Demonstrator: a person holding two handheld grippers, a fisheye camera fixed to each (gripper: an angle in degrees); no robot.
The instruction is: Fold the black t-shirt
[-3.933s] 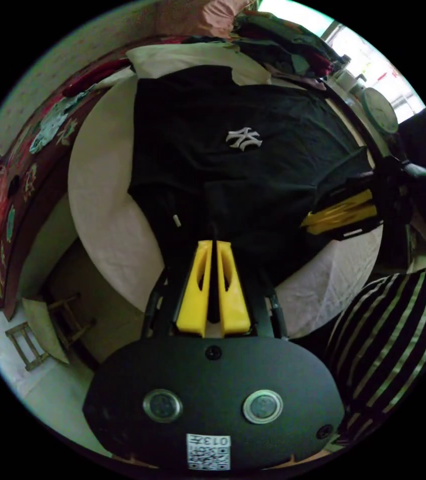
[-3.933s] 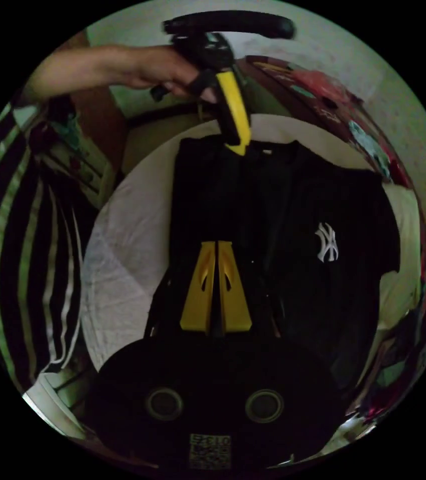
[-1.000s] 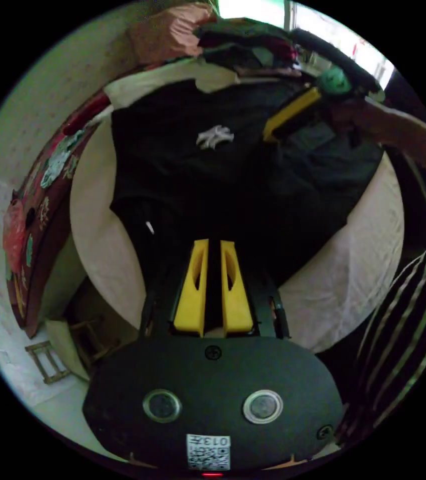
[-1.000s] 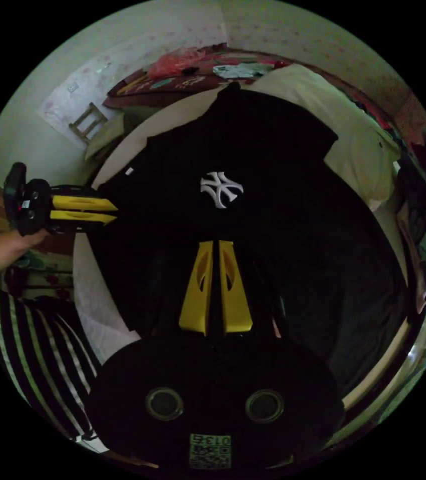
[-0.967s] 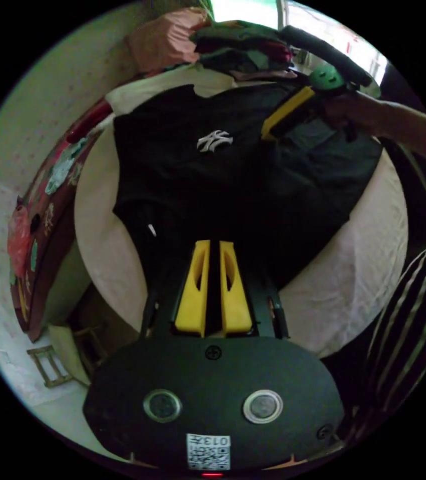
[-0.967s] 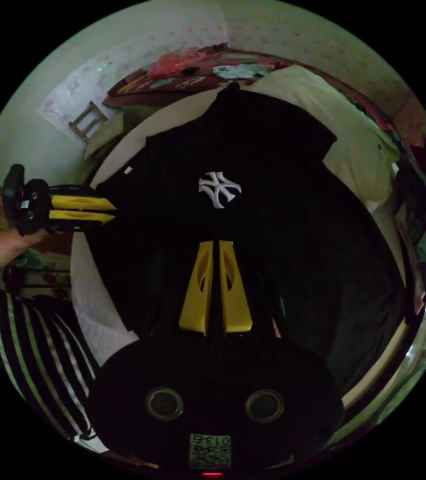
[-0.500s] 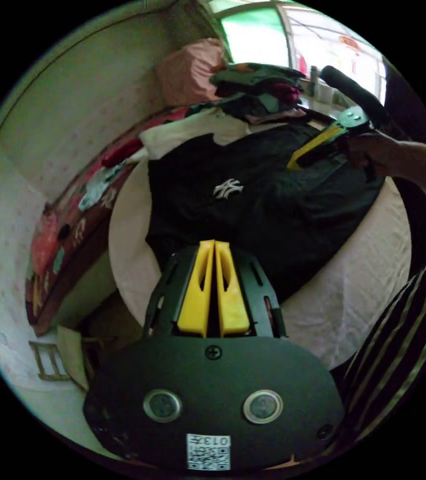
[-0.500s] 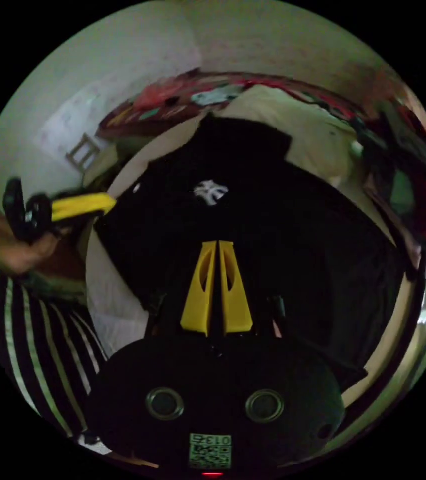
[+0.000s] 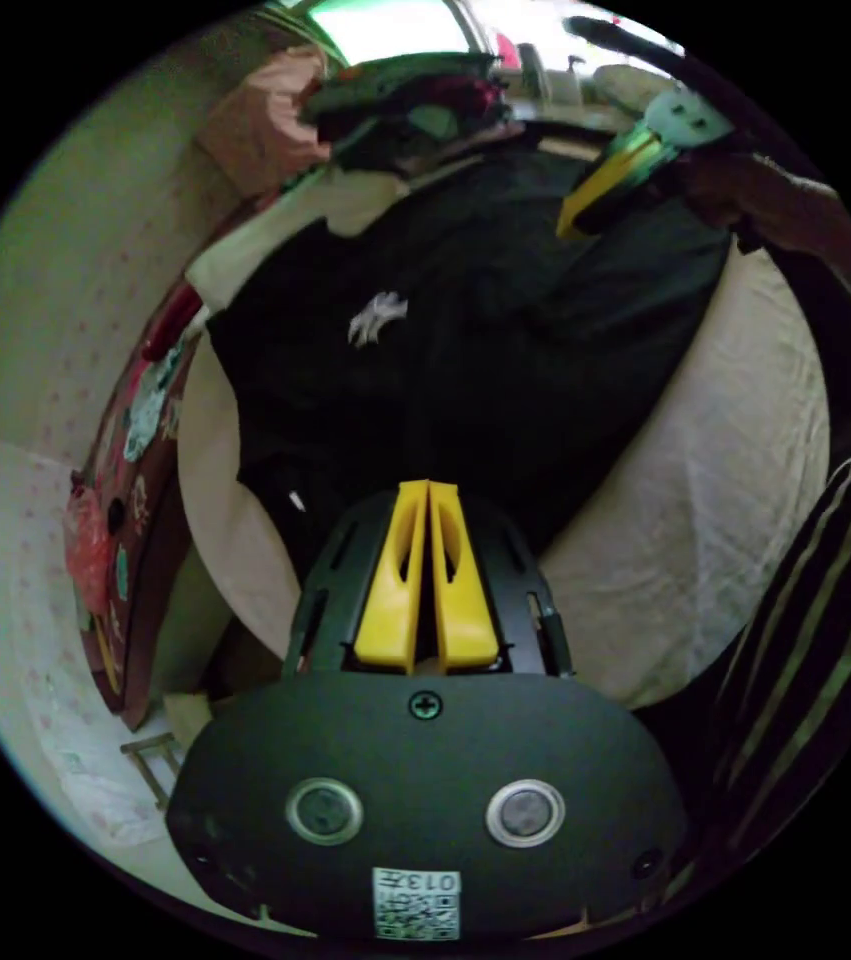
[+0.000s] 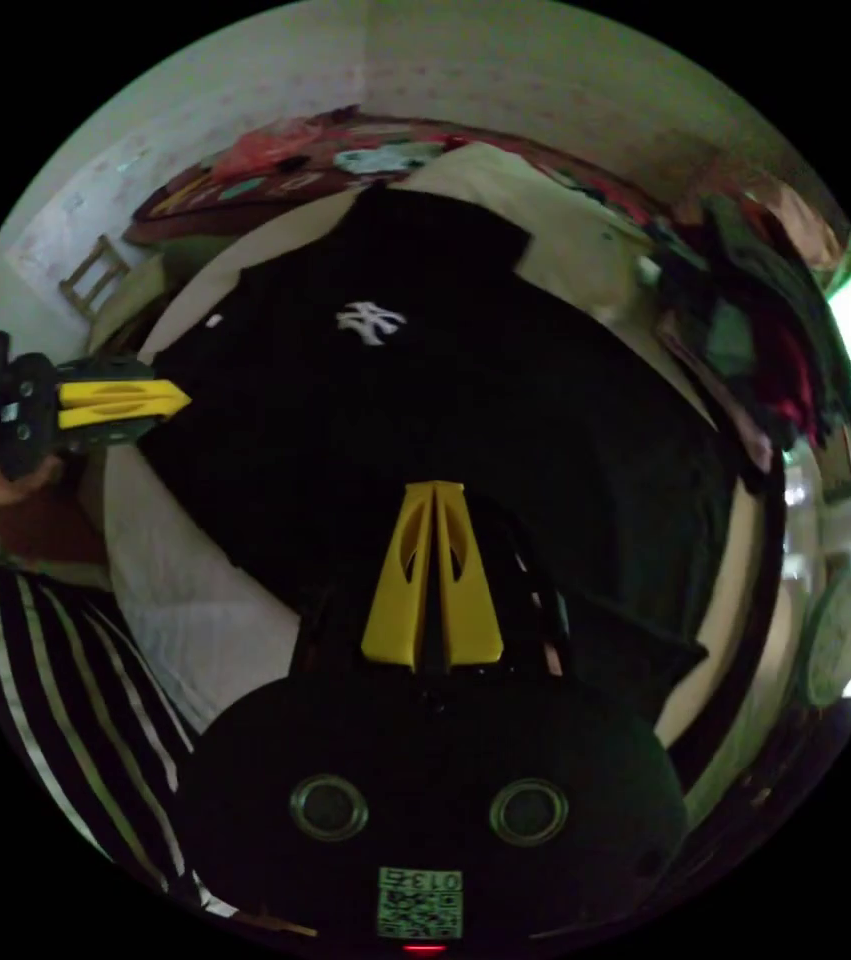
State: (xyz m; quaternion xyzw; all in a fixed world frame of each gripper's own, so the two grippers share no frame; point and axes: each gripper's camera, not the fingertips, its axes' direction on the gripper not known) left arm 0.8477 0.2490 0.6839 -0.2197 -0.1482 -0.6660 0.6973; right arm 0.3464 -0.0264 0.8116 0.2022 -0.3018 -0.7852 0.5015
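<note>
The black t-shirt lies spread on a pale sheet, its white chest logo facing up. In the left gripper view the left gripper hangs just ahead of the shirt's near edge, its yellow jaws pressed together with nothing between them. Beyond it, over the shirt's far side, the right gripper shows, held by a hand. In the right gripper view the right gripper has its jaws closed and empty above the dark cloth, and the left gripper sits off to its left beside the shirt's edge. A heap of clothes lies past the shirt.
</note>
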